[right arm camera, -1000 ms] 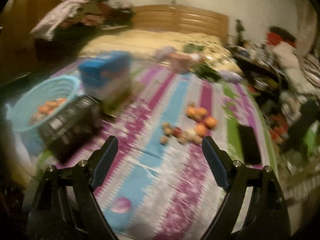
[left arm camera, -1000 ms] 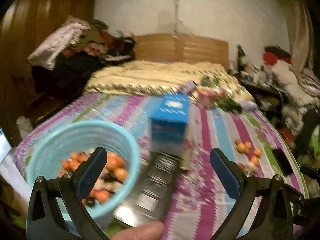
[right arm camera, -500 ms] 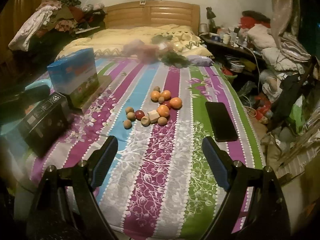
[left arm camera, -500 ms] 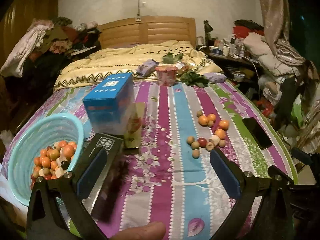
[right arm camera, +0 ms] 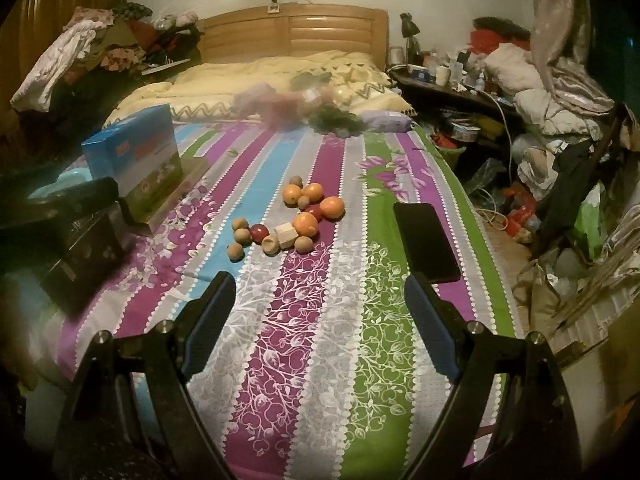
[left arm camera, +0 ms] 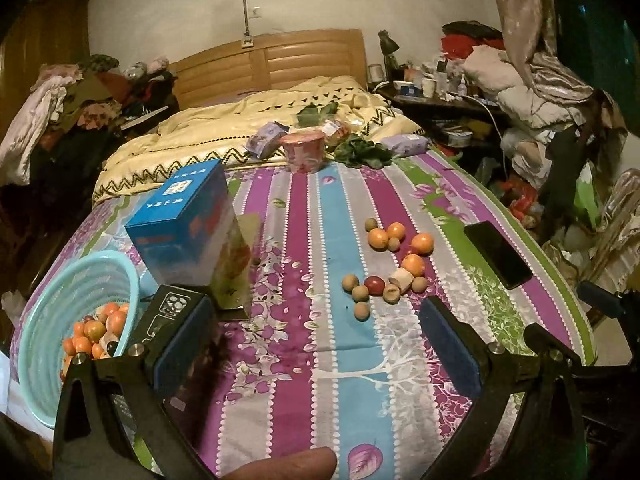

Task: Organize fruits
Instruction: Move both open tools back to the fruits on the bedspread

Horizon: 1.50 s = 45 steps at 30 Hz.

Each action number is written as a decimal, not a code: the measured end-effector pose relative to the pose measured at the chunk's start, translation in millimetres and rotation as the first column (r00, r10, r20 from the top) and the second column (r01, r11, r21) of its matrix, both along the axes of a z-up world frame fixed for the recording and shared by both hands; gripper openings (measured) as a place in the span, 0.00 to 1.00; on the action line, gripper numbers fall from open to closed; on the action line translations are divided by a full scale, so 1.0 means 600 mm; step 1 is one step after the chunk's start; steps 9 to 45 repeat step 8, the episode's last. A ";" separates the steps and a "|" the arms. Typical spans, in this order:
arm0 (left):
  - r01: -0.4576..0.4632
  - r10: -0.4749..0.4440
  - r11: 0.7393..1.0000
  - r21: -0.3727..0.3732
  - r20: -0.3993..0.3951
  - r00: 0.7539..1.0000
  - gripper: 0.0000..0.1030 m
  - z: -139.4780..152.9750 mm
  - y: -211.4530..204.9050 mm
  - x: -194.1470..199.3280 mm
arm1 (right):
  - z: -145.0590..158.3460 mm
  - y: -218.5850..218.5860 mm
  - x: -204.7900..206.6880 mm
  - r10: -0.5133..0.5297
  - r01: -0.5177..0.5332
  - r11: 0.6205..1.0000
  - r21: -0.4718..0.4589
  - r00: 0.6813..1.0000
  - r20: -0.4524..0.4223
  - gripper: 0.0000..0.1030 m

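So, far left on the bed sits the teal basket (left arm camera: 86, 280), already part-filled w/ oranges and small red fruit, which looks like the collecting spot for the sort. Just right of it lies a black box (left arm camera: 168, 312), and behind that a blue carton (left arm camera: 180, 224) stands upright w/ a flat pack leaning on its side; prob just clutter, not part of the job.

Next over, the left tongs (left arm camera: 316, 340) hang low above the striped bedspread (left arm camera: 304, 240), pads well apart, nothing between them. They tilt down toward the sheet and point past the box toward the middle of the bed.

Mid-bed is the loose fruit pile (right arm camera: 288, 216): several oranges at the back, brown longan-like balls, a dark red one or two, plus a pale wooden block (right arm camera: 289, 235) mixed in. All touching or just beside each other, well apart from the basket, so I'd guess these are what's left to move over.

Then the right tongs (right arm camera: 320, 320), also spread wide and empty, angled down, aimed straight at that pile but short of it, not touching any fruit.

Rightmost, a black phone (right arm camera: 426, 240) lies flat on the green stripe, near the bed's edge, beside the right pad in the right-wrist view. Worth steering clear of it.
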State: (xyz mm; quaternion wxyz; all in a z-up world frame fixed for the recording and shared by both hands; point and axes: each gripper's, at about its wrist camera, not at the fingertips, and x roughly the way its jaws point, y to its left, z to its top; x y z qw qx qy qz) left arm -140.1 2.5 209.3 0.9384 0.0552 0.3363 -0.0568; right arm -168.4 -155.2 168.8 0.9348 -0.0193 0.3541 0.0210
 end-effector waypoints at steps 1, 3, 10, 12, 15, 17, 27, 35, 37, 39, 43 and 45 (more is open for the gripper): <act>0.000 0.000 1.000 -0.001 -0.003 1.000 1.00 -0.001 -0.001 0.001 | 0.000 0.000 0.000 0.002 -0.002 1.000 -0.001 1.000 0.000 0.84; -0.001 0.001 1.000 0.000 -0.009 1.000 1.00 -0.003 -0.002 0.003 | -0.001 0.000 0.000 0.008 -0.008 1.000 -0.003 1.000 -0.003 0.84; 0.018 -0.018 1.000 -0.003 0.006 1.000 1.00 -0.001 -0.002 -0.003 | -0.003 0.001 0.002 0.012 -0.012 1.000 0.001 1.000 -0.007 0.84; 0.018 -0.018 1.000 -0.003 0.006 1.000 1.00 -0.001 -0.002 -0.003 | -0.003 0.001 0.002 0.012 -0.012 1.000 0.001 1.000 -0.007 0.84; 0.018 -0.018 1.000 -0.003 0.006 1.000 1.00 -0.001 -0.002 -0.003 | -0.003 0.001 0.002 0.012 -0.012 1.000 0.001 1.000 -0.007 0.84; 0.018 -0.018 1.000 -0.003 0.006 1.000 1.00 -0.001 -0.002 -0.003 | -0.003 0.001 0.002 0.012 -0.012 1.000 0.001 1.000 -0.007 0.84; 0.018 -0.018 1.000 -0.003 0.006 1.000 1.00 -0.001 -0.002 -0.003 | -0.003 0.001 0.002 0.012 -0.012 1.000 0.001 1.000 -0.007 0.84; 0.018 -0.018 1.000 -0.003 0.006 1.000 1.00 -0.001 -0.002 -0.003 | -0.003 0.001 0.002 0.012 -0.012 1.000 0.001 1.000 -0.007 0.84; 0.018 -0.018 1.000 -0.003 0.006 1.000 1.00 -0.001 -0.002 -0.003 | -0.003 0.001 0.002 0.012 -0.012 1.000 0.001 1.000 -0.007 0.84; 0.018 -0.018 1.000 -0.003 0.006 1.000 1.00 -0.001 -0.002 -0.003 | -0.003 0.001 0.002 0.012 -0.012 1.000 0.001 1.000 -0.007 0.84; 0.018 -0.018 1.000 -0.003 0.006 1.000 1.00 -0.001 -0.002 -0.003 | -0.003 0.001 0.002 0.012 -0.012 1.000 0.001 1.000 -0.007 0.84; 0.018 -0.018 1.000 -0.003 0.006 1.000 1.00 -0.001 -0.002 -0.003 | -0.003 0.001 0.002 0.012 -0.012 1.000 0.001 1.000 -0.007 0.84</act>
